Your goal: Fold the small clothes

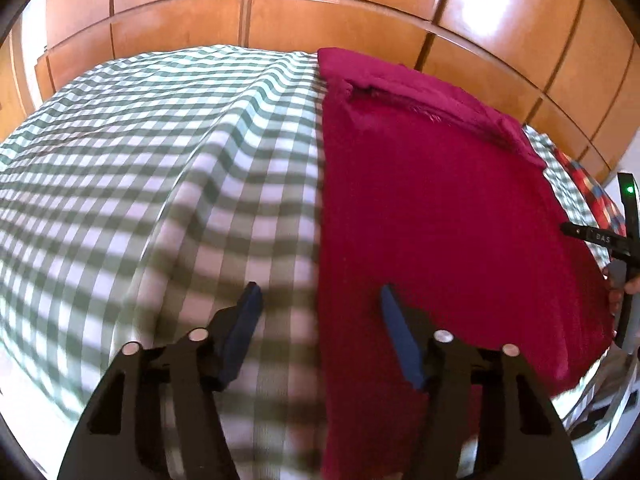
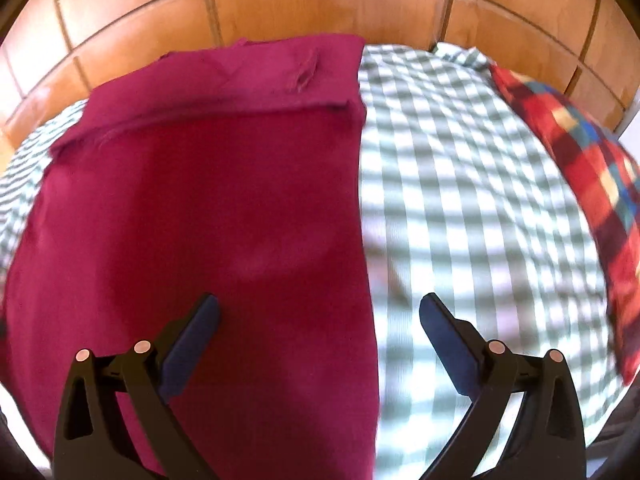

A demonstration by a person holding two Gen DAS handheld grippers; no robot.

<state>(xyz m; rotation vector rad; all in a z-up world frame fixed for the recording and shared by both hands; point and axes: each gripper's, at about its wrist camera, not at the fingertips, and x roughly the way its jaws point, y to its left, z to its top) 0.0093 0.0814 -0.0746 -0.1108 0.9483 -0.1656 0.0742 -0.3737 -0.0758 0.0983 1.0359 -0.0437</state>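
Observation:
A crimson garment point(image 1: 440, 208) lies flat on a green-and-white checked sheet point(image 1: 160, 168), its far end folded over into a band. My left gripper point(image 1: 320, 296) is open and empty, hovering above the garment's left edge, one finger over the sheet and one over the cloth. In the right wrist view the garment point(image 2: 208, 200) fills the left half. My right gripper point(image 2: 320, 308) is open and empty above its right edge, straddling cloth and sheet point(image 2: 480, 200).
A wooden panelled wardrobe point(image 1: 320, 12) stands behind the bed. A red, blue and cream plaid cloth point(image 2: 580, 168) lies at the right side of the bed. The right gripper's body point(image 1: 624, 248) shows at the right edge of the left wrist view.

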